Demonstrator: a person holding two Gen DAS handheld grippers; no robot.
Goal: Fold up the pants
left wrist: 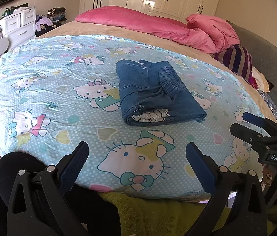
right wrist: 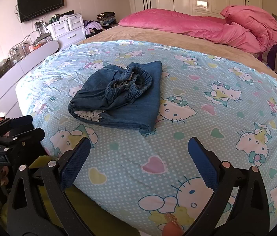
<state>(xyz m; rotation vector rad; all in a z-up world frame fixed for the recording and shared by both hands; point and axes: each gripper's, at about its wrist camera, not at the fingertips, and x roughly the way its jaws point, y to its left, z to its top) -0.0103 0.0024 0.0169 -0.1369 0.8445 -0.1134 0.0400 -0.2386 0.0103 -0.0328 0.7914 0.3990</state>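
While both grippers hang back at bed edge, pants [left wrist: 158, 92] lie folded mid-sheet [left wrist: 59, 90], waistband up. Left gripper [left wrist: 137, 169] fingers apart, empty. Right gripper [right wrist: 139, 165] fingers apart, empty, near left.

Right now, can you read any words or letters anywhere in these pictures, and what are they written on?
"DAS": white letters on a small label on the black body of the right gripper, seen from the left wrist view.
A small label on the left gripper, seen from the right wrist view: too blurred to read.
The cartoon cat sheet, the folded jeans and the wall TV: no words I can make out.
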